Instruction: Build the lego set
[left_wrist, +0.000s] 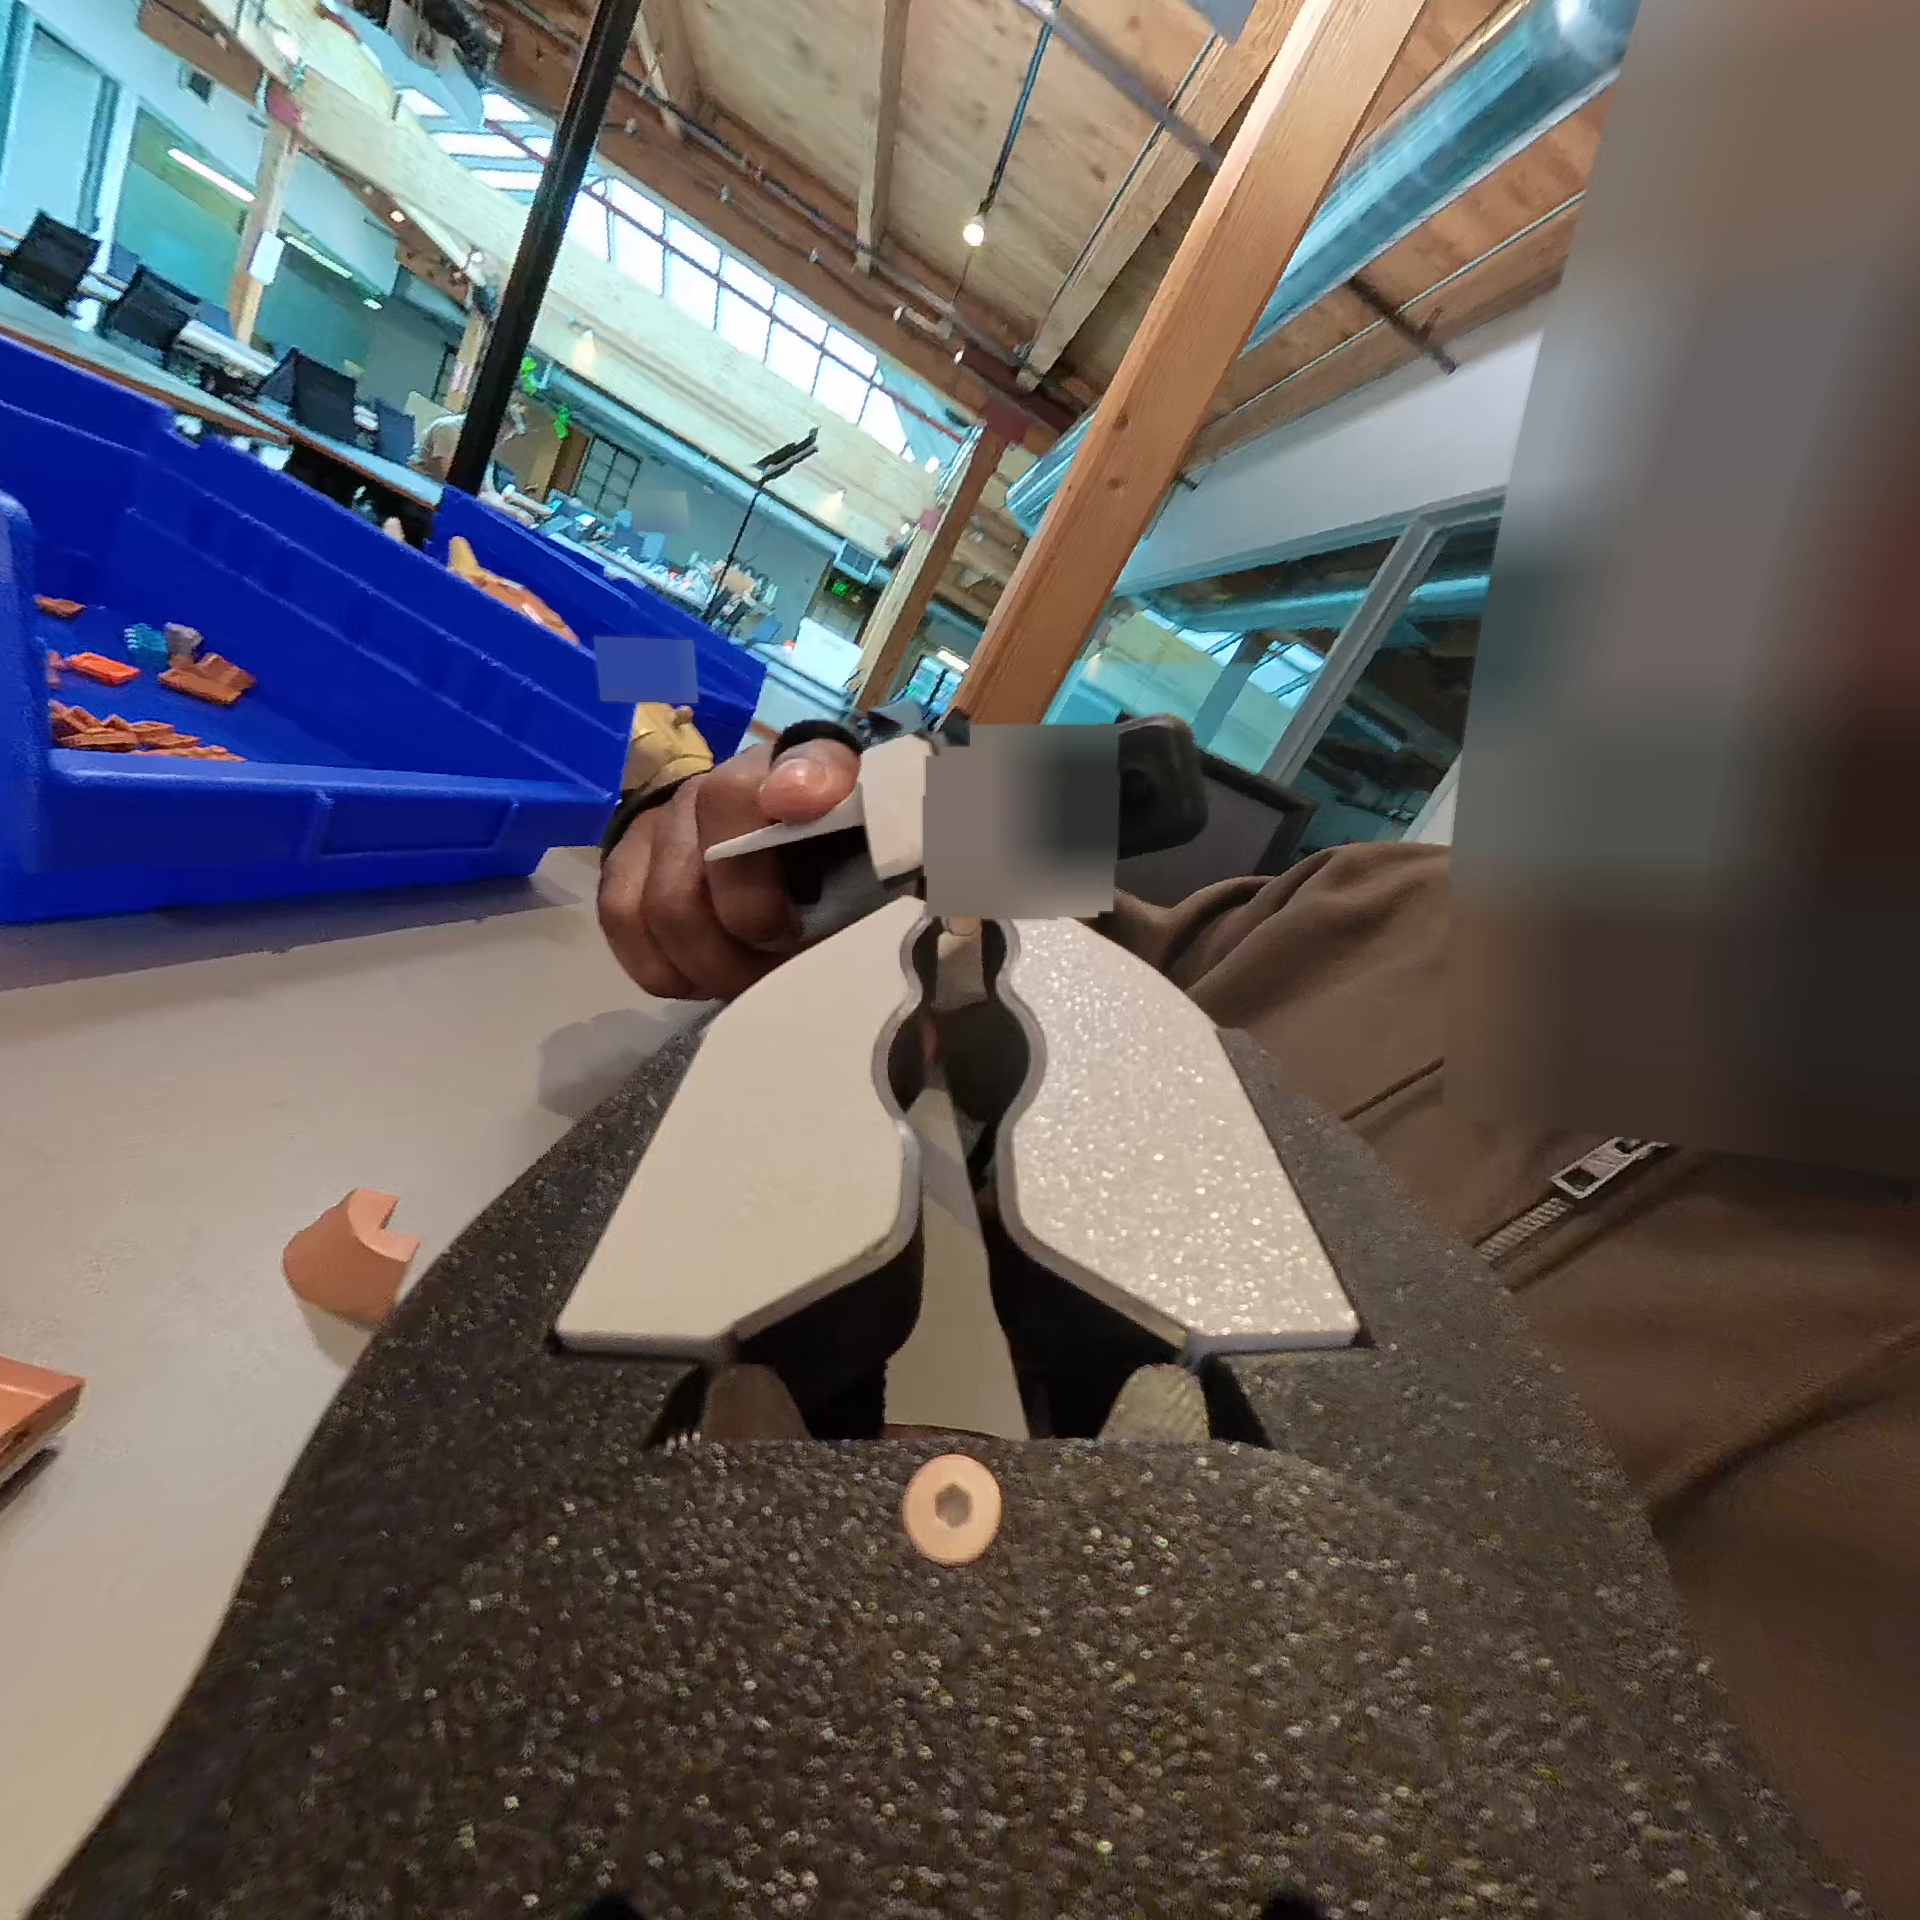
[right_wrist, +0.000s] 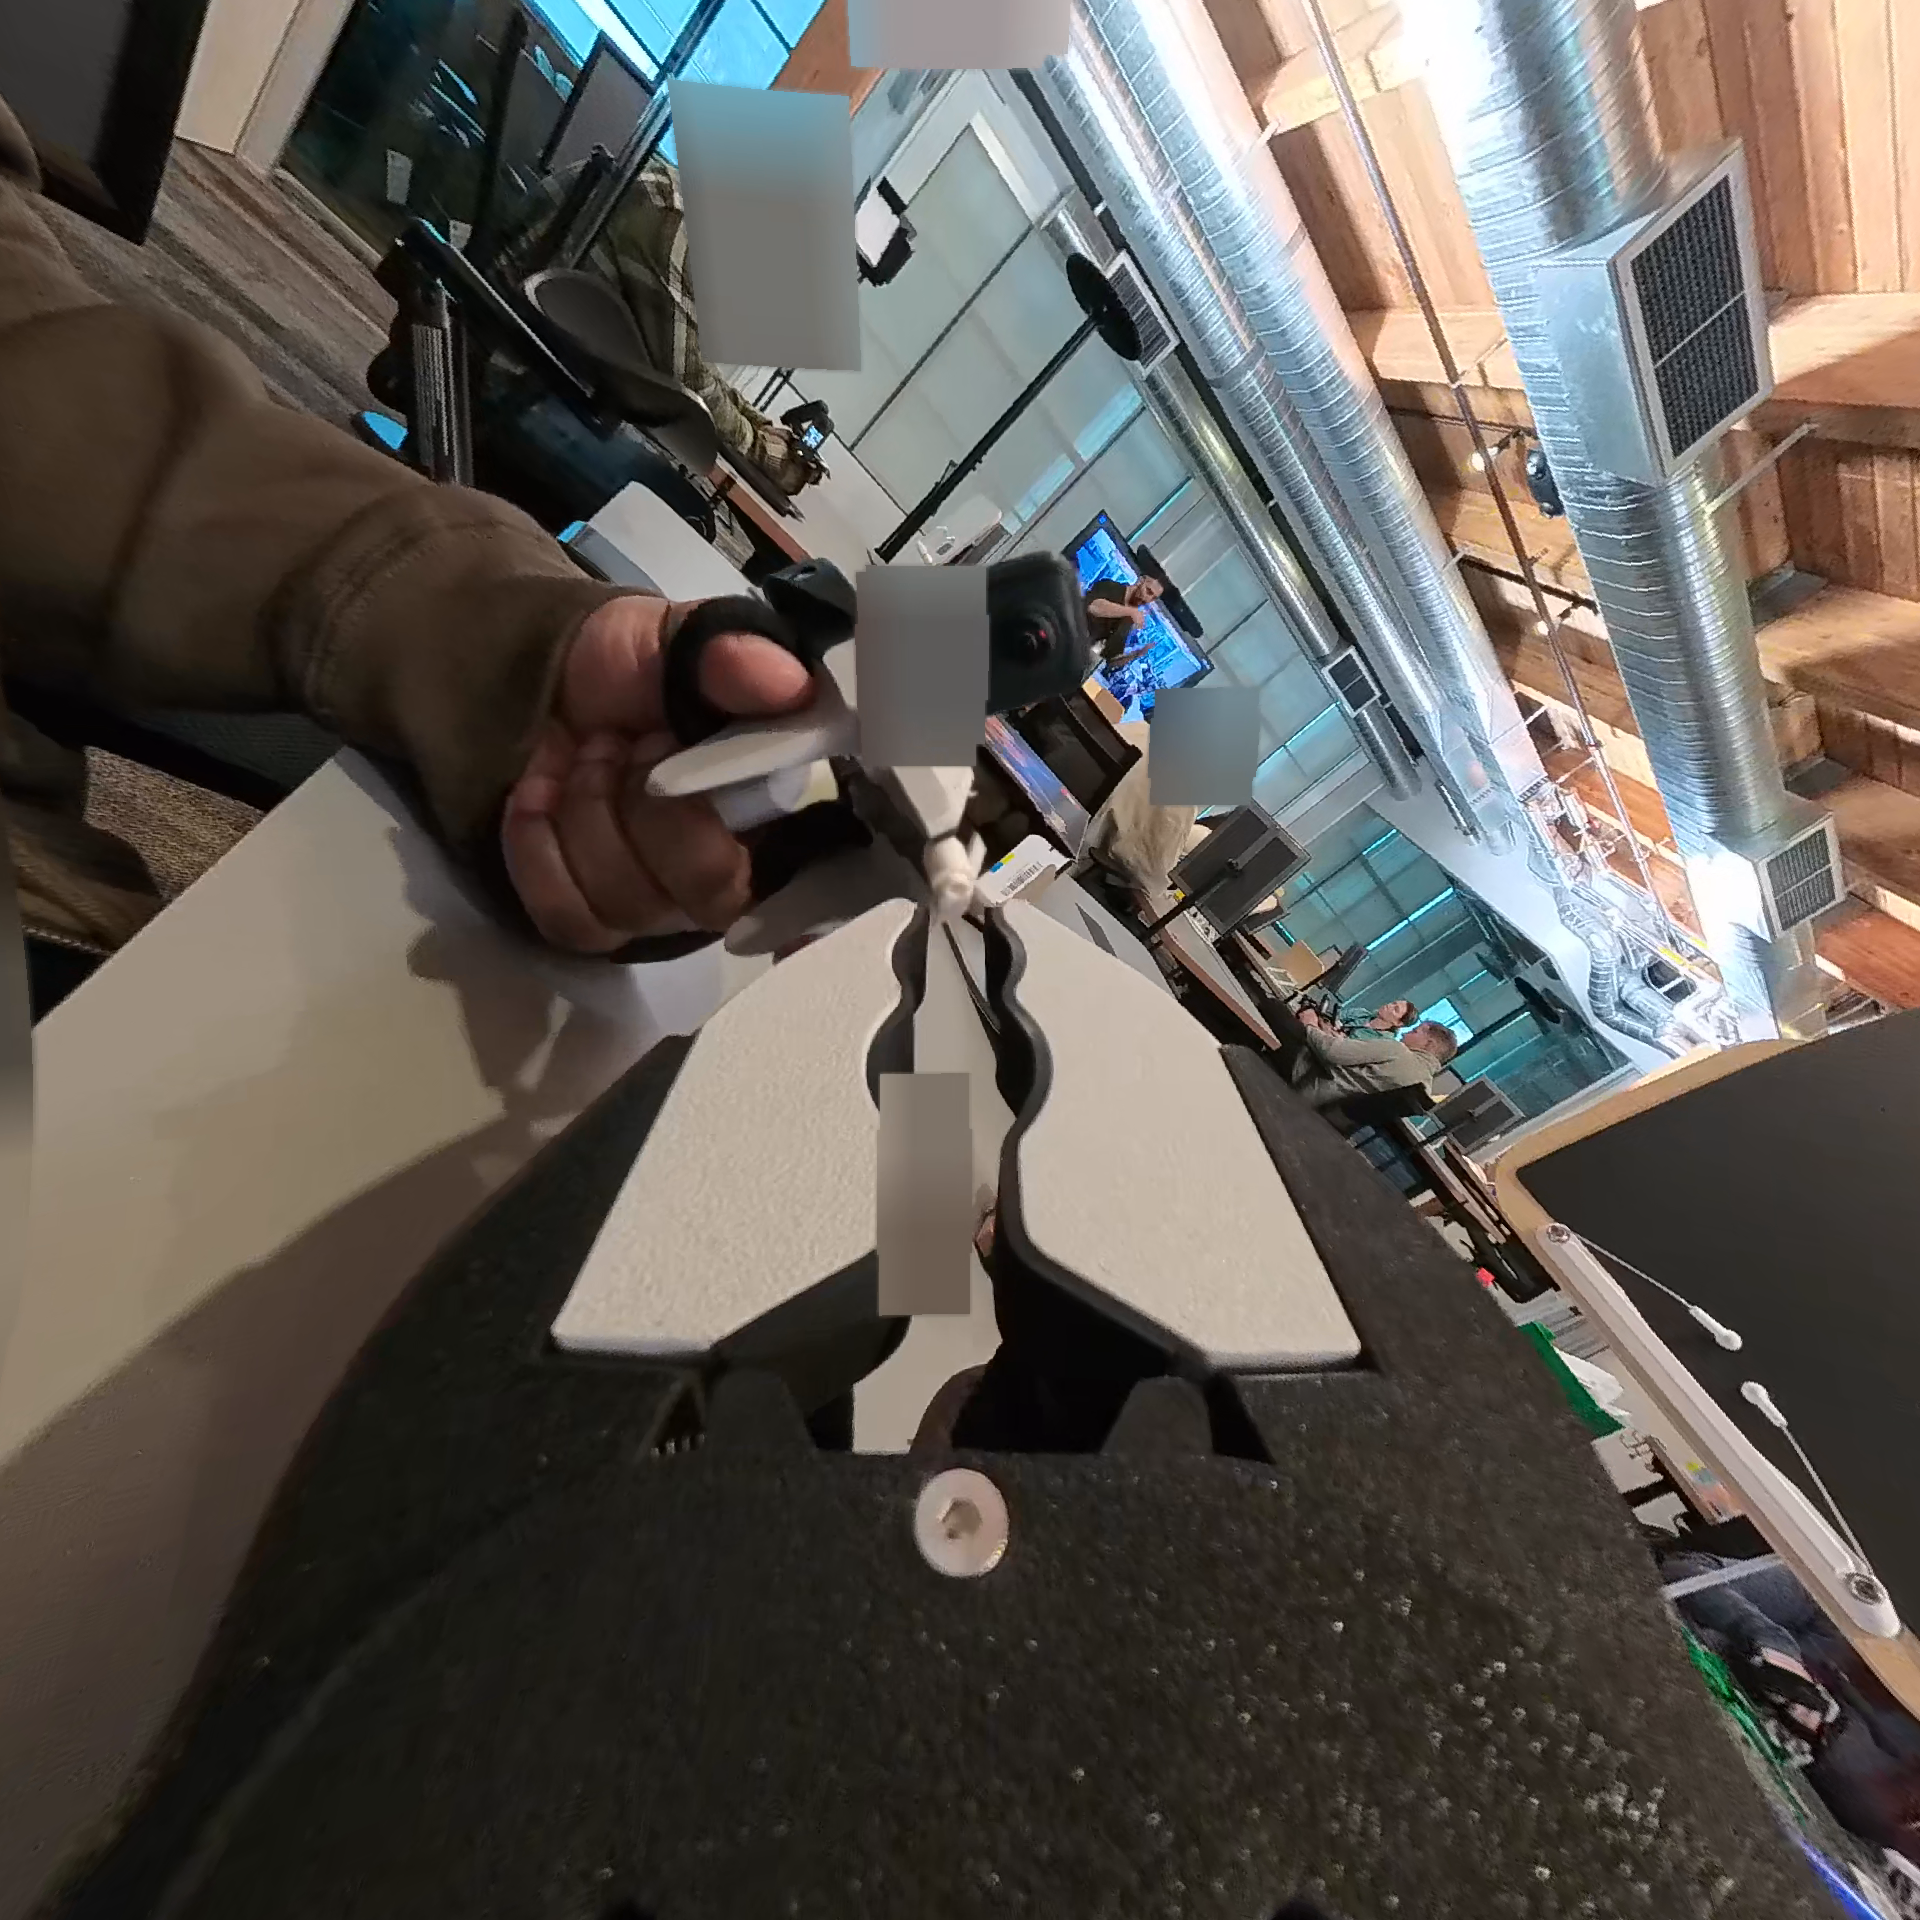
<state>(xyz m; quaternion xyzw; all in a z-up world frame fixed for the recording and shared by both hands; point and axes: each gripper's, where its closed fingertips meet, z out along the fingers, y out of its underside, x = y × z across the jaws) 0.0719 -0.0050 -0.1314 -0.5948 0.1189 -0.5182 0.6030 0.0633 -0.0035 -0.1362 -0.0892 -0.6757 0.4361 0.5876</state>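
My left gripper (left_wrist: 958, 930) is shut on a small tan lego piece (left_wrist: 961, 971) held upright between its grey fingertips, above the table. The right gripper (left_wrist: 831, 894), held in a hand (left_wrist: 686, 883), faces it tip to tip. In the right wrist view my right gripper (right_wrist: 958, 920) has its jaws nearly closed on a small white piece (right_wrist: 954, 878) at its tips. The left gripper (right_wrist: 914, 810) and the hand (right_wrist: 613, 790) holding it meet that piece from the far side. I cannot tell whether both hold one joined piece.
Blue bins (left_wrist: 343, 821) with several orange lego pieces (left_wrist: 203, 675) stand at the left on the grey table (left_wrist: 208, 1091). A curved orange piece (left_wrist: 348, 1252) lies near my left gripper, and another orange piece (left_wrist: 31, 1403) sits at the left edge. A person's brown sleeve (right_wrist: 260, 540) is close. Only a small space, under 4 cm, lies between the two pairs of fingers.
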